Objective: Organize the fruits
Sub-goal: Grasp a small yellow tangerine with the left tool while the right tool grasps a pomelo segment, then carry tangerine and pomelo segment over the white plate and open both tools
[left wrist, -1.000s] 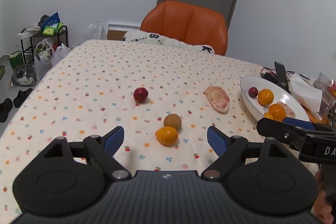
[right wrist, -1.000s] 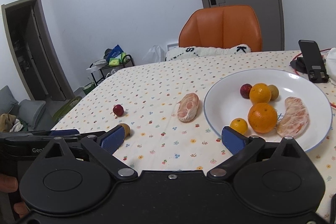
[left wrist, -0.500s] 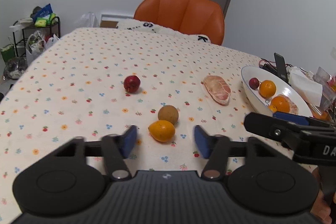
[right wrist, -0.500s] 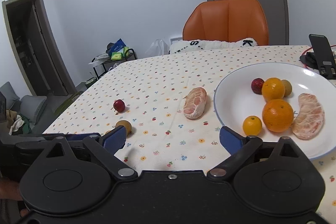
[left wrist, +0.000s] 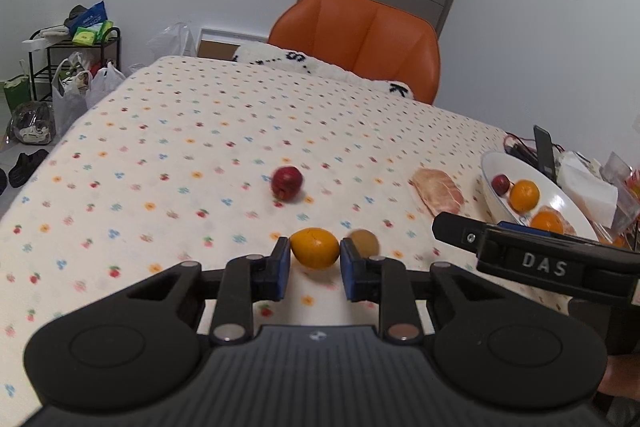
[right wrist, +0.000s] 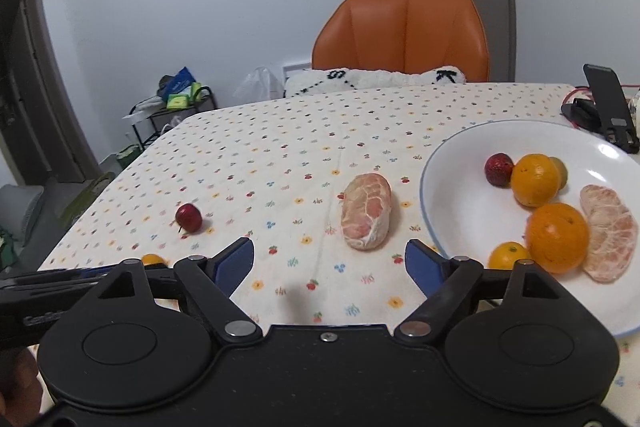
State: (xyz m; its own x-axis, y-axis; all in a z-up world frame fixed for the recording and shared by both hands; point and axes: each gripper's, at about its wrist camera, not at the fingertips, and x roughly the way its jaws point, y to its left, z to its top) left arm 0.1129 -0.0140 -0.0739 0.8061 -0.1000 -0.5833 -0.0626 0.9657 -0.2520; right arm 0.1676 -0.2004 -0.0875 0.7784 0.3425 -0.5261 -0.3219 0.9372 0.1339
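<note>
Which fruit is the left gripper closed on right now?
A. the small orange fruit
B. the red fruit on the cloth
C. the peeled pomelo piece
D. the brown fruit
A. In the left wrist view the left gripper has its blue pads pressed against both sides of the small orange fruit, with the brown fruit just behind and apart.

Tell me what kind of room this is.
Probably a home dining area: a table under a floral tablecloth, an orange chair pulled up to it, and a white plate of fruit.
</note>
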